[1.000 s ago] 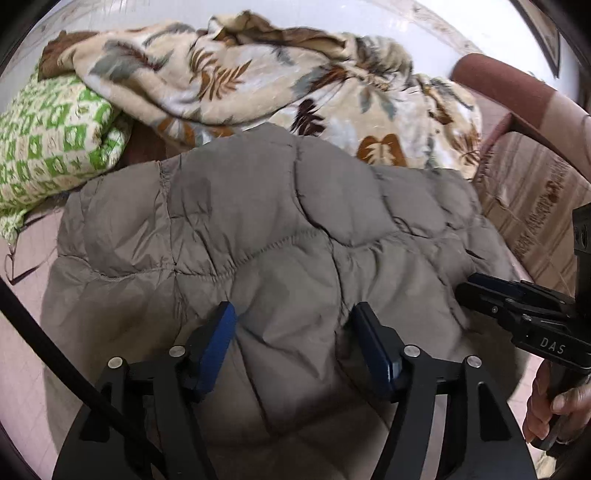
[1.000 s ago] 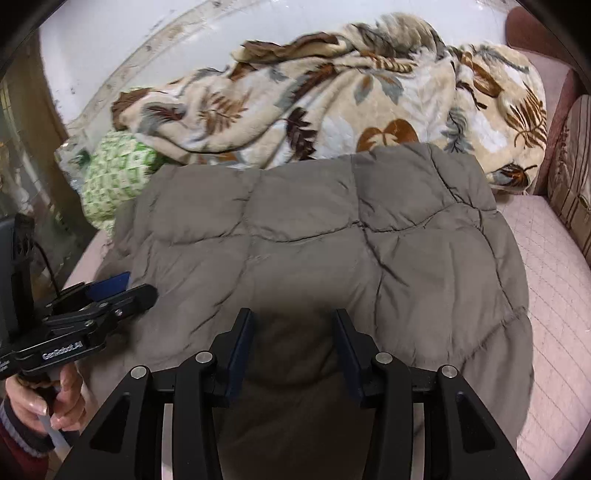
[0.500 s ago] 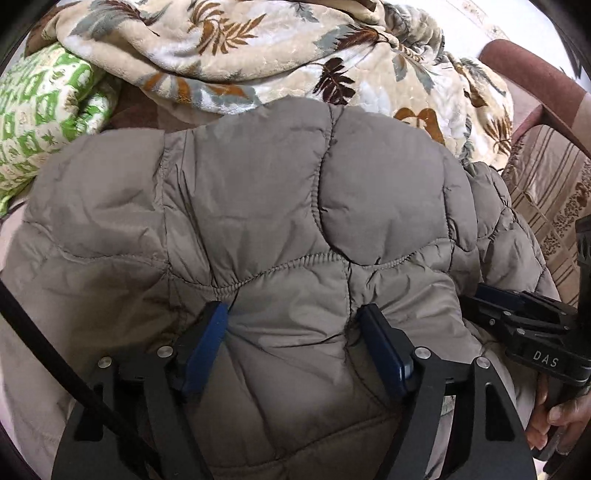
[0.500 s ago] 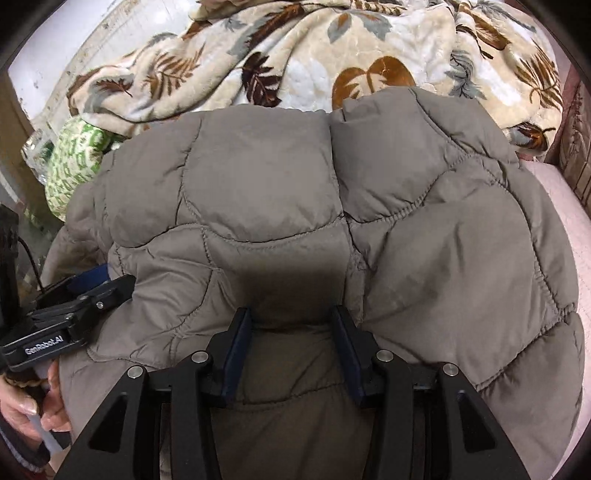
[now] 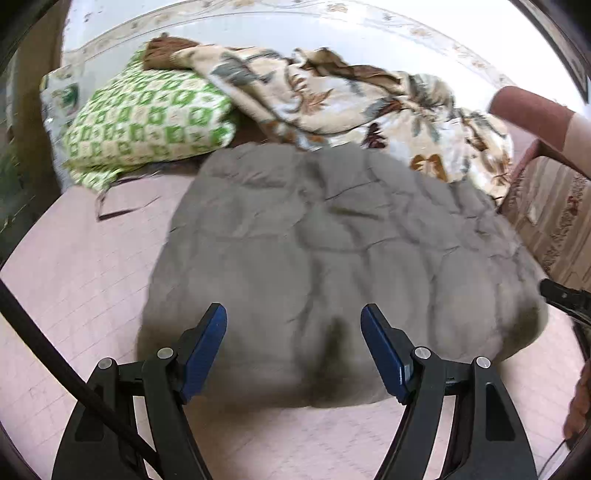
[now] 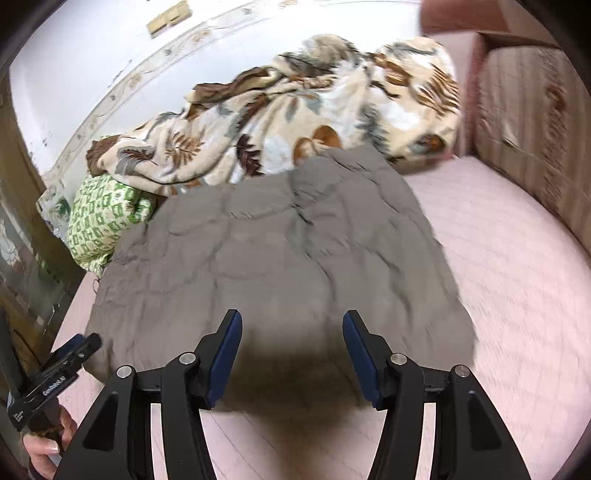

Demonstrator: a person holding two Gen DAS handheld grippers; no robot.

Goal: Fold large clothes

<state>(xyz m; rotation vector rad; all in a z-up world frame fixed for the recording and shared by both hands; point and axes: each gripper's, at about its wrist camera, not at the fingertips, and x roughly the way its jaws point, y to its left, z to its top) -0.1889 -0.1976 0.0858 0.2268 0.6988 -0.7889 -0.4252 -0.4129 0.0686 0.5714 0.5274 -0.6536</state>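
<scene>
The grey quilted jacket [image 5: 332,266] is left folded on the pink mattress [image 5: 74,280]; nothing is held by the wide left gripper [image 5: 293,350] or the opening right gripper [image 6: 291,354].

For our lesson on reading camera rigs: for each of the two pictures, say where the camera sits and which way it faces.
Left wrist: on the left gripper, facing forward and down over the grey quilted jacket; own fingers show.
Right wrist: on the right gripper, same heading; the left gripper shows at the lower left.
Shared: jacket, floral blanket, green pillow, pink bed sheet.

Pink bed sheet [image 6: 498,258], white wall [image 5: 258,33] w/ patterned border.
</scene>
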